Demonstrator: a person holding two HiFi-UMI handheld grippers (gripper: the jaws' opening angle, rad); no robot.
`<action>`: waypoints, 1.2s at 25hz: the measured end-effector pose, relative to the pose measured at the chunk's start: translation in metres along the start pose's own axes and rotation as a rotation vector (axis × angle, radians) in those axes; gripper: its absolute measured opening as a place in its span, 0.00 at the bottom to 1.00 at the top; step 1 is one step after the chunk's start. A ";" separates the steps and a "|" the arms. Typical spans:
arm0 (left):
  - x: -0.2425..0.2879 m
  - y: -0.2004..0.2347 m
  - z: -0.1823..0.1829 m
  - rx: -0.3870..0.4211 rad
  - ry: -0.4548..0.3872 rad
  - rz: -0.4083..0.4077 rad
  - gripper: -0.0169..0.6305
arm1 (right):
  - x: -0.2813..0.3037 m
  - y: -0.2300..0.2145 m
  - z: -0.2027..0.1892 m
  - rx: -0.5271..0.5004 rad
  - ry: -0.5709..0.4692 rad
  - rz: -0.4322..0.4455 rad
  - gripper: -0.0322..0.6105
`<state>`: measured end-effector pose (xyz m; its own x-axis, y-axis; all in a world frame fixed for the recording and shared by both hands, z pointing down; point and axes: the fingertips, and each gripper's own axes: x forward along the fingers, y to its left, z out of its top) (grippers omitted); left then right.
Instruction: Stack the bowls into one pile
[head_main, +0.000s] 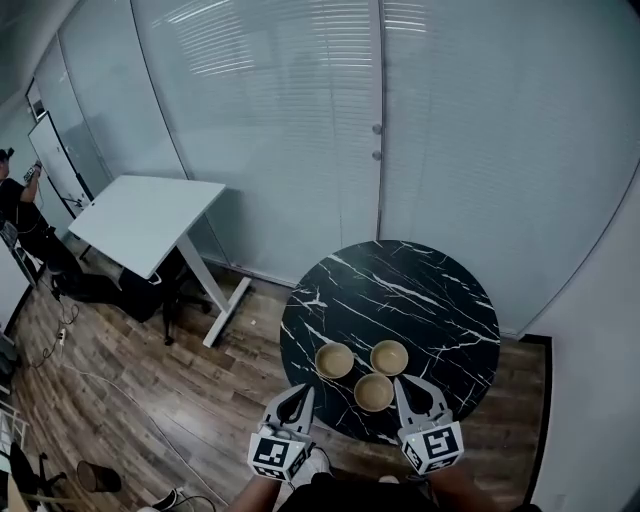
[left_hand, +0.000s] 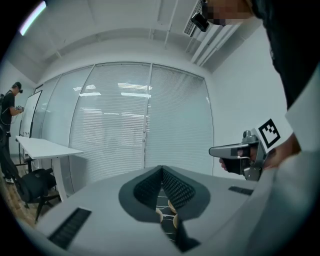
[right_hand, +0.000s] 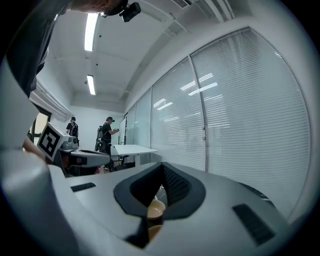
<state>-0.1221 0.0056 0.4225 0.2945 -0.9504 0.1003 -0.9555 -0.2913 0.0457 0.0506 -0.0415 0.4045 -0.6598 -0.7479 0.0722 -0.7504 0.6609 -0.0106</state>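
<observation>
**Both grippers clenched and empty, 3 bowls not yet stacked**

3 tan bowls sit in a tight triangle at the near edge of the round black marble table (head_main: 400, 290): left bowl (head_main: 334, 359), right bowl (head_main: 389, 356), near bowl (head_main: 374, 392). All are upright and none is nested. They sit close together, and I can't tell if the rims touch.

The left gripper (head_main: 300, 392) sits just near-left of the cluster and the right gripper (head_main: 405, 385) just near-right. Both point roughly level toward the far side, flanking the near bowl. Each gripper view shows the jaws pinched together with nothing between them. The bowls only show through the gap under the jaws.

My read: this is an approach pose, 1 gripper per side so either can take a rim. The jaws must part before any pick. The tight spacing means a pick could nudge a neighbouring bowl.
</observation>
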 end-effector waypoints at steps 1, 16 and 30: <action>0.002 0.007 -0.003 -0.003 0.007 -0.008 0.05 | 0.006 0.001 -0.004 0.004 0.009 -0.011 0.06; 0.063 0.026 -0.010 -0.019 0.063 -0.288 0.05 | 0.030 0.003 -0.035 0.062 0.084 -0.233 0.06; 0.086 -0.006 -0.060 -0.019 0.152 -0.323 0.05 | 0.016 -0.023 -0.078 0.061 0.212 -0.201 0.06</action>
<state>-0.0901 -0.0677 0.4901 0.5815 -0.7819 0.2248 -0.8128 -0.5707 0.1174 0.0603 -0.0643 0.4836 -0.4798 -0.8297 0.2853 -0.8702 0.4915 -0.0341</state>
